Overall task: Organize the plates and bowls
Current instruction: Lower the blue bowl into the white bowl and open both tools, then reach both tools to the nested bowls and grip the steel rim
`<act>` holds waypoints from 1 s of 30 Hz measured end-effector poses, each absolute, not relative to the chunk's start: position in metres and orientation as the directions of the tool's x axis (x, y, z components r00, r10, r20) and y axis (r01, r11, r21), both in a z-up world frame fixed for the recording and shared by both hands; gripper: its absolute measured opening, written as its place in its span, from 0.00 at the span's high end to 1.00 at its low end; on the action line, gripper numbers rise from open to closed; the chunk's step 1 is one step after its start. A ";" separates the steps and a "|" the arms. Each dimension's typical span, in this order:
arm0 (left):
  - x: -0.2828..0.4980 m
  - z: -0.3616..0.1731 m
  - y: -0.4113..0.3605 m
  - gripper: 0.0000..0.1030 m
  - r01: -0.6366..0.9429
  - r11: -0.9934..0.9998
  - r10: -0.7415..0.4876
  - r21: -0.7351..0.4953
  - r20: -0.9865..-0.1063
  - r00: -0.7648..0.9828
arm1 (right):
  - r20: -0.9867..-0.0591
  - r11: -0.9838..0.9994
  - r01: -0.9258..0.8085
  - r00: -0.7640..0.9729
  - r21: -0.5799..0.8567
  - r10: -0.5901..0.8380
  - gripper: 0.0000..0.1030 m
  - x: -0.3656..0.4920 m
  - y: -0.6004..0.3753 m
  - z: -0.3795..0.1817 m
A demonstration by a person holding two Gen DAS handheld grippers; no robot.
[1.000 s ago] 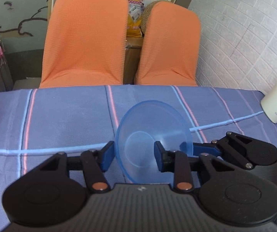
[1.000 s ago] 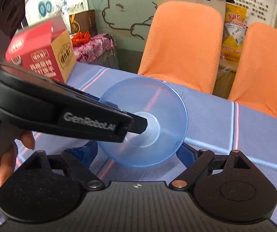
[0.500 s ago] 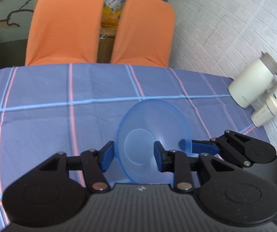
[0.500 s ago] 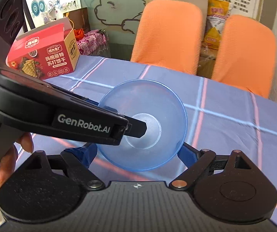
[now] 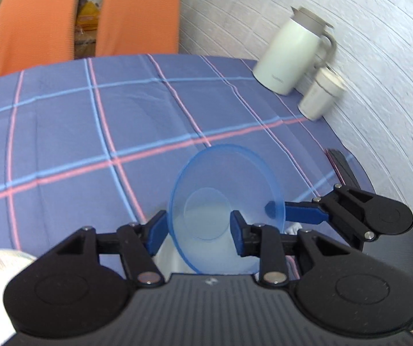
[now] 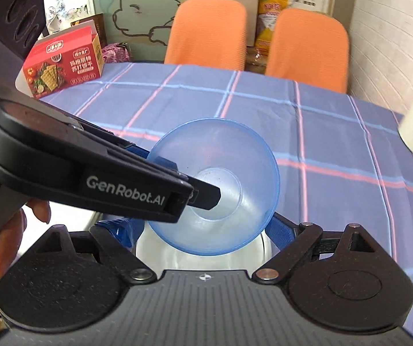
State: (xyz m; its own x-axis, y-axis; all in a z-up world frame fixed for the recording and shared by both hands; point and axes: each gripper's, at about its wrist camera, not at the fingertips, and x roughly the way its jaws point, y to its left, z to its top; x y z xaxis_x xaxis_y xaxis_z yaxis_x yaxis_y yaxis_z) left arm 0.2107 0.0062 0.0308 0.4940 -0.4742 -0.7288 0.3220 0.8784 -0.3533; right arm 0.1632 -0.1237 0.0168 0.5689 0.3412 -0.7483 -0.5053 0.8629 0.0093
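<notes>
Cracker box (image 6: 62, 63): stands at the table's far left corner, well apart from the work.
Left gripper (image 5: 198, 227): pinching the near wall of the blue bowl (image 5: 225, 204), one finger inside, one outside.
Blue bowl: held above the tablecloth (image 5: 62, 132), tilted, over something white below that is mostly hidden.
Right gripper (image 6: 200, 230): spread wide, its fingers flanking the bowl; whether they touch it I cannot tell.
Jug (image 5: 293, 54): with a cup (image 5: 321, 95) by the wall, far right.
Progress: bowl in transit, not yet set down; other dishes unclear.

left tongs (image 5: 198, 226) clamped, right tongs (image 6: 200, 227) spread
</notes>
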 end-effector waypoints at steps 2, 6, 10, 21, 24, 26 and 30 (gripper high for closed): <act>0.199 0.024 0.000 0.70 0.330 0.879 -0.470 -0.343 -0.736 0.487 | -0.752 0.864 -0.503 0.560 0.026 0.349 0.24 0.156 -0.129 0.010; 0.191 0.007 -0.002 0.70 0.323 0.885 -0.456 -0.334 -0.759 0.464 | -0.762 0.863 -0.500 0.530 0.074 0.372 0.24 0.154 -0.133 -0.008; 0.192 -0.001 -0.002 0.69 0.325 0.887 -0.452 -0.329 -0.765 0.460 | -0.753 0.860 -0.503 0.530 0.090 0.389 0.24 0.153 -0.132 -0.014; 0.167 0.030 0.020 0.27 0.349 0.896 -0.438 -0.274 -0.667 0.602 | -0.657 0.901 -0.410 0.641 0.142 0.396 0.25 0.114 -0.175 0.002; 0.151 0.041 0.026 0.27 0.307 0.920 -0.392 -0.244 -0.612 0.686 | -0.605 0.918 -0.370 0.702 0.142 0.376 0.25 0.101 -0.180 0.001; 0.142 0.043 0.028 0.27 0.269 0.934 -0.356 -0.234 -0.581 0.732 | -0.570 0.926 -0.342 0.735 0.157 0.368 0.25 0.094 -0.180 -0.002; 0.126 0.038 0.028 0.27 0.182 0.956 -0.281 -0.231 -0.529 0.801 | -0.506 0.956 -0.252 0.812 0.148 0.292 0.24 0.087 -0.177 -0.011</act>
